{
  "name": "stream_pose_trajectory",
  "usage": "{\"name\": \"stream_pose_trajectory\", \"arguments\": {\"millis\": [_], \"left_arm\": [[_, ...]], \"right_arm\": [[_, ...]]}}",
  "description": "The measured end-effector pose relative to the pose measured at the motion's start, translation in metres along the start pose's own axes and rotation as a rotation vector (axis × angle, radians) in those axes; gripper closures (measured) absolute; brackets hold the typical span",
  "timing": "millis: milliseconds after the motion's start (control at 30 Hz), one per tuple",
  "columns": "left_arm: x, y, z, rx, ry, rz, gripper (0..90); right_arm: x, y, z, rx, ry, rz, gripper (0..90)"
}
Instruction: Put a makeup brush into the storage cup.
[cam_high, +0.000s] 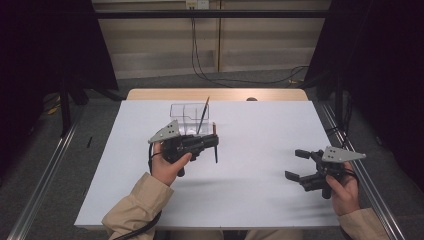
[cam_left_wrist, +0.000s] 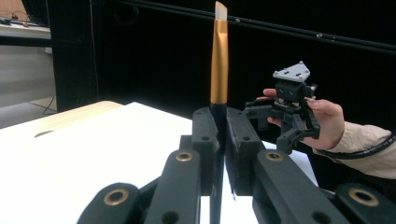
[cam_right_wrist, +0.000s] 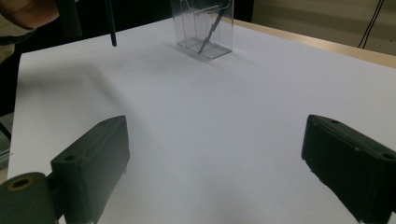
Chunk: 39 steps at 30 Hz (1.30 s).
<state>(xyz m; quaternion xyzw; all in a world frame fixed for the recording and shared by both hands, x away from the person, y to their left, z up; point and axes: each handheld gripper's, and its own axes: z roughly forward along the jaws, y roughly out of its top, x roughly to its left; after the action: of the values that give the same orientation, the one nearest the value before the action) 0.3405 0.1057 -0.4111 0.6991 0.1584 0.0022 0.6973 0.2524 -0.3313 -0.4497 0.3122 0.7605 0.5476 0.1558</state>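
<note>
There were two brushes on show and one clear plastic holder (cam_high: 187, 116), which stood on the white tabletop (cam_high: 250, 150) toward its far side and was split into compartments. One brush (cam_high: 202, 116) leaned inside the holder, its handle slanting up past the rim; which compartment it sat in I could not make out. The other brush (cam_left_wrist: 219, 60) was clamped in the left hand-held gripper (cam_high: 216, 141), whose two black jaws were pressed together on the dark lower part of the handle. Seen from that gripper's own camera, the brush stood nearly upright, its golden ferrule above the jaws and a pale slanted tip at the top. From above, its dark shaft (cam_high: 215, 150) hung down below the jaws, just in front of the holder and clear of the tabletop.

Two hand-held grippers were in use, one in each hand. The left hand (cam_high: 167, 165) came in from the near edge in a tan sleeve and held its gripper level, jaws pointing toward the right, close to the holder. The right hand (cam_high: 342, 187) stayed near the right edge of the tabletop, well apart from the holder. Its right hand-held gripper (cam_high: 295, 164) pointed left, its jaws spread wide with nothing between them.
</note>
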Motion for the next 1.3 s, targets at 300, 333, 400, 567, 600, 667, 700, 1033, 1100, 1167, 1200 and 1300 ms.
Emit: {"name": "stream_pose_trajectory", "arguments": {"millis": [300, 333, 400, 567, 600, 667, 700, 1033, 1100, 1167, 1200, 1300], "left_arm": [[0.003, 0.003, -0.004, 0.0, 0.016, -0.002, 83.5], [0.003, 0.003, -0.004, 0.001, 0.019, -0.001, 83.5], [0.004, 0.004, -0.005, 0.004, 0.023, -0.006, 83.5], [0.006, 0.006, -0.005, 0.011, 0.036, -0.006, 83.5], [0.006, 0.007, -0.005, 0.012, 0.037, -0.003, 83.5], [0.008, 0.008, -0.006, 0.005, 0.04, -0.004, 83.5], [0.009, 0.009, -0.005, 0.005, 0.044, 0.001, 83.5], [0.022, 0.022, -0.005, 0.007, 0.081, 0.01, 83.5], [0.025, 0.025, -0.005, 0.007, 0.087, 0.011, 83.5], [0.027, 0.026, -0.005, 0.003, 0.095, 0.009, 83.5], [0.028, 0.027, -0.004, 0.005, 0.099, 0.009, 83.5], [0.032, 0.03, -0.004, 0.008, 0.11, 0.013, 83.5]], "right_arm": [[0.003, 0.0, -0.001, 0.005, -0.001, -0.01, 7.1], [0.003, 0.0, -0.001, 0.006, 0.002, -0.011, 7.0], [0.003, -0.001, 0.0, 0.01, 0.0, -0.016, 7.0], [0.003, 0.0, 0.0, 0.003, 0.005, -0.013, 7.0], [0.003, 0.0, 0.0, 0.002, 0.005, -0.014, 7.0], [0.003, 0.0, -0.001, -0.001, 0.006, -0.011, 7.0], [0.003, 0.0, -0.001, -0.001, 0.006, -0.011, 7.0], [0.002, 0.0, -0.001, -0.001, 0.003, -0.015, 7.0], [0.002, -0.001, -0.001, -0.001, 0.008, -0.016, 7.0], [0.002, -0.001, -0.001, 0.0, 0.007, -0.015, 7.0], [0.002, -0.001, -0.001, 0.0, 0.009, -0.015, 7.0], [0.002, 0.0, -0.001, -0.002, 0.009, -0.016, 7.0]]}}
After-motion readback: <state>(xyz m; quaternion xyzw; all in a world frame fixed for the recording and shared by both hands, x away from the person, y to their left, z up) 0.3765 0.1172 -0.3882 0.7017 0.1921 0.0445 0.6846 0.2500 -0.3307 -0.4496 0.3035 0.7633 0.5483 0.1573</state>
